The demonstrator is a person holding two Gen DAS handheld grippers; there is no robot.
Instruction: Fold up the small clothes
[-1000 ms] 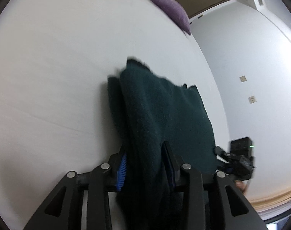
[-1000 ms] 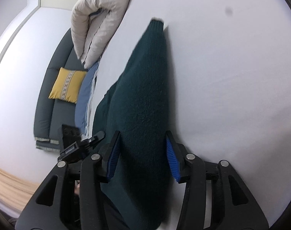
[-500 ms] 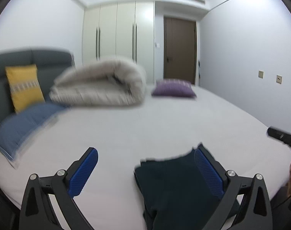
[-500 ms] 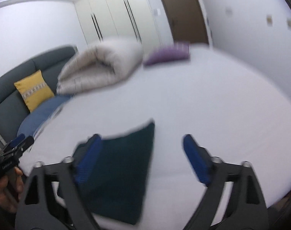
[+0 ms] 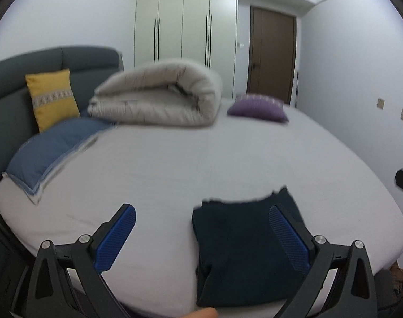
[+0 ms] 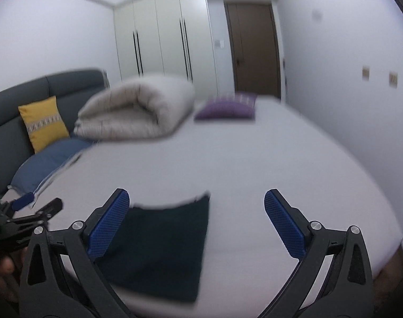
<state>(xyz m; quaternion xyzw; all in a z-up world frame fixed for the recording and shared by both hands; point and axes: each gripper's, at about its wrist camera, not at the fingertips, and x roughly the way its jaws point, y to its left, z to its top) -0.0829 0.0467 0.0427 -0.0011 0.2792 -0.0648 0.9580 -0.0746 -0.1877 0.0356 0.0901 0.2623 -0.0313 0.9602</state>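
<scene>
A rolled beige duvet [image 5: 159, 95] lies at the far side of the bed [image 5: 174, 159], with a purple cushion [image 5: 257, 107] to its right and a blue pillow [image 5: 52, 148] and yellow cushion [image 5: 51, 98] to its left against the grey headboard [image 5: 10, 90]. The folded dark green garment [image 5: 243, 249] lies flat at the bed's near edge. The left hand-held gripper [image 5: 201, 238] and right hand-held gripper [image 6: 198, 225] both hover above it, jaws spread wide, gripping nothing. White wardrobes [image 5: 185, 23] and a brown door [image 5: 271, 55] line the far wall.

No text, label, brand, number or sign can be read in either view. The yellow cushion [image 5: 51, 98] at the left of the frame carries only a woven pattern band, not lettering.
</scene>
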